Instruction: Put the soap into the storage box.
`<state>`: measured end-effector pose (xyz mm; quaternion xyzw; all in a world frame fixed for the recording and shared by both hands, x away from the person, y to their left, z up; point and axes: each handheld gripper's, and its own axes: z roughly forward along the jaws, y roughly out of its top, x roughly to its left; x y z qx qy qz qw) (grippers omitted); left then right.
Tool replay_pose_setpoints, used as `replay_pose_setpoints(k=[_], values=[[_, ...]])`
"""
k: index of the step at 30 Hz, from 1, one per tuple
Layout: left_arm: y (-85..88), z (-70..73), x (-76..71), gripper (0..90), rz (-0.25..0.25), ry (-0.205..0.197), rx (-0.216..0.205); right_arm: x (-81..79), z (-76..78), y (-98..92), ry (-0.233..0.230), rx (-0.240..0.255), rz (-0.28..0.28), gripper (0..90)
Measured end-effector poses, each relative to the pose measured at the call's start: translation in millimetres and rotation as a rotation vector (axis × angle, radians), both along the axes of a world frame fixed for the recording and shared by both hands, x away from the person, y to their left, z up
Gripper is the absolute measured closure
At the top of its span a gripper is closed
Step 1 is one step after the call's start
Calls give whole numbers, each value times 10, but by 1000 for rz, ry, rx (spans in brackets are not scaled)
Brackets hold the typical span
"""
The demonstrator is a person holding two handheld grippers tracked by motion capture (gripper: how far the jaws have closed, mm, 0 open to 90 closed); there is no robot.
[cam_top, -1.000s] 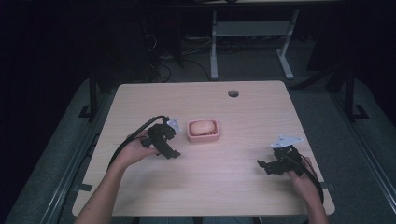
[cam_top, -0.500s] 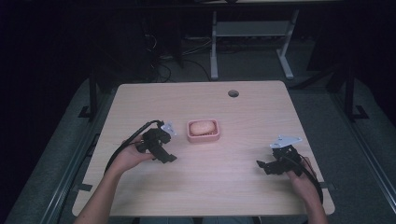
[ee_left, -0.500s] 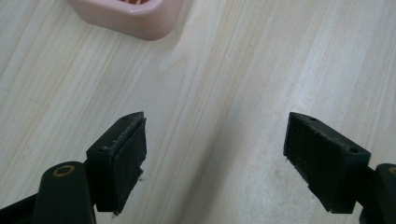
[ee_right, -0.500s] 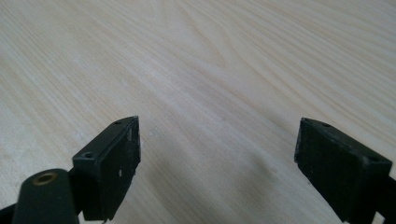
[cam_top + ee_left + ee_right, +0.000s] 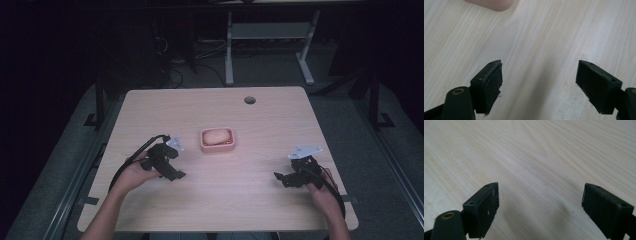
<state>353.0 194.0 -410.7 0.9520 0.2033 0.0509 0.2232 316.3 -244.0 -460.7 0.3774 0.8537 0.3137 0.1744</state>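
A pink dish (image 5: 217, 140) holding a pale rounded lump (image 5: 217, 135) sits at the middle of the light wooden table (image 5: 240, 200). My left gripper (image 5: 175, 174) is low over the table, left of and nearer than the dish, apart from it. Its jaws stand wide open over bare wood in the left gripper view (image 5: 539, 86), where a pink edge of the dish (image 5: 492, 3) shows at the top. My right gripper (image 5: 281, 179) rests near the table's front right, far from the dish. Its jaws gape open over bare wood (image 5: 540, 207).
A round cable hole (image 5: 249, 100) lies near the table's far edge. A black cable (image 5: 131, 162) loops from the left gripper toward the table's left edge. A white desk frame (image 5: 267, 37) stands on the dark floor behind.
My left gripper has drawn back toward the person and to the left, away from the dish. The right gripper has stayed where it was.
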Motion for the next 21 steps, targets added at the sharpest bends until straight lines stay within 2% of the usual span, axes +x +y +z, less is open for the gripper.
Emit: replay_pose_setpoints(k=[8,10,12,21], values=[[111,-50,-76,212,15,-1,-18,-1,-6,14,2,0,0,138],[141,-56,-89,212,12,0,-9,1,-6,20,1,-6,4,138],[162,-66,-113,212,21,-4,-21,1,-7,26,1,-7,8,138],[253,-131,-201,213,31,-7,-23,-3,-12,38,7,-14,6,138]])
